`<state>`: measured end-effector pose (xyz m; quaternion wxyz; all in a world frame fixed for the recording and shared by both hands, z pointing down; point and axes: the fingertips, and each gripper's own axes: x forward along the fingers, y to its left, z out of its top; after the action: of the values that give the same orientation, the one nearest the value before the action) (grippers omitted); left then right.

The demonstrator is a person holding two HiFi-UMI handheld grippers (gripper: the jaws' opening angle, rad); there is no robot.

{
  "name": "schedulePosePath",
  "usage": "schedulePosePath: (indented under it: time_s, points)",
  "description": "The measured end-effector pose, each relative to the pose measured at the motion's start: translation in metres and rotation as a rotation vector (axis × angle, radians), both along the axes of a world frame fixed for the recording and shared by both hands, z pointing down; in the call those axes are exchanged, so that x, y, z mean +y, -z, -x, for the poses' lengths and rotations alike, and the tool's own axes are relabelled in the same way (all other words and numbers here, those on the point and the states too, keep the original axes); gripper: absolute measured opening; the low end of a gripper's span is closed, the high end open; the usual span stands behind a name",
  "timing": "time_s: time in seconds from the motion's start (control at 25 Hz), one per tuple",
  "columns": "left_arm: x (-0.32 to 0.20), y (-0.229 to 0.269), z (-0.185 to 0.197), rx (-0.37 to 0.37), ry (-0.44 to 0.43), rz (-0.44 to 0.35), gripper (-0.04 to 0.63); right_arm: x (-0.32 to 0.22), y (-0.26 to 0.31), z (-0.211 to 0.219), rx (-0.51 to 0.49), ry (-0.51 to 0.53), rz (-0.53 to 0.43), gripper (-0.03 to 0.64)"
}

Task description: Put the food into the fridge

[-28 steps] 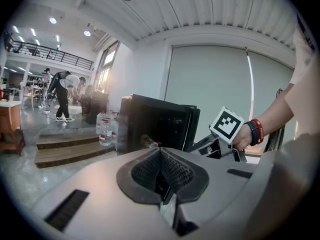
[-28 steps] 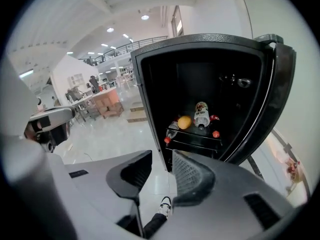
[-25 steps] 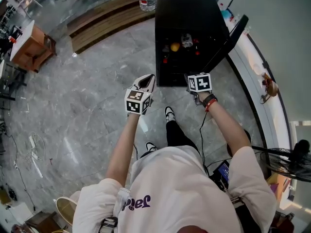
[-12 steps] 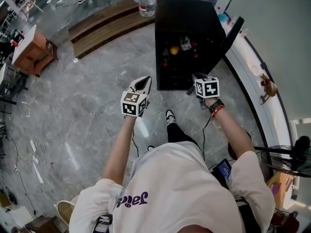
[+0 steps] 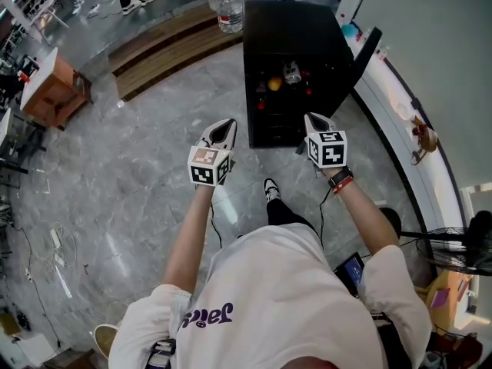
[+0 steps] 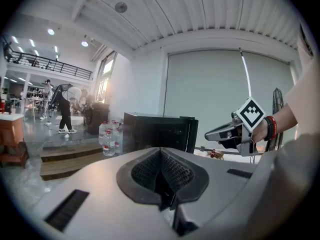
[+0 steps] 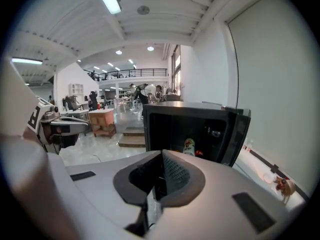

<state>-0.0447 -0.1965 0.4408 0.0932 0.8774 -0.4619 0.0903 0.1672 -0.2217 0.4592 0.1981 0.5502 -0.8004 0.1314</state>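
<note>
Both grippers are up in front of the open fridge [image 5: 292,33] and both are empty; the left gripper [image 5: 224,126] has its jaws pressed together with nothing between them; the right gripper [image 5: 314,120] is the same, pads meeting on air; the food is already inside: a round orange fruit [image 5: 274,84], a labelled can [image 5: 292,71] beside it and something small and red [image 5: 308,91], all sitting back in the dark cavity, straight ahead of the two sets of tips; nothing left in hand to load, by the look of it, so the step that remains is most likely the door [image 5: 367,51]; that door hangs swung out on the fridge's right side, free edge toward the person, long axis upright; it lies ahead and to the right of the right gripper, and well apart from the left one, which has the fridge front between it and the panel; right hand clearly nearer, then; in the right gripper view the door [image 7: 239,134] angles just right of the closed jaws, with the can [image 7: 188,146] to its left; I'd expect a push on the outer face, sweeping leftward; closed jaws suit that fine.
</note>
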Motion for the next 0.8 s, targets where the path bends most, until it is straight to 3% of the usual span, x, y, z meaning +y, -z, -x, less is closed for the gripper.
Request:
schedulePosePath:
  time_s: [0.36, 0.8]
  points:
    - [0.001, 0.036, 0.01, -0.02, 0.04, -0.091, 0.018, 0.011, 0.035, 0.009, -0.064, -0.046, -0.188, 0.014]
    - [0.002, 0.043, 0.017, -0.017, 0.065, -0.14, 0.018, 0.016, 0.04, 0.009, -0.143, -0.111, -0.265, 0.014]
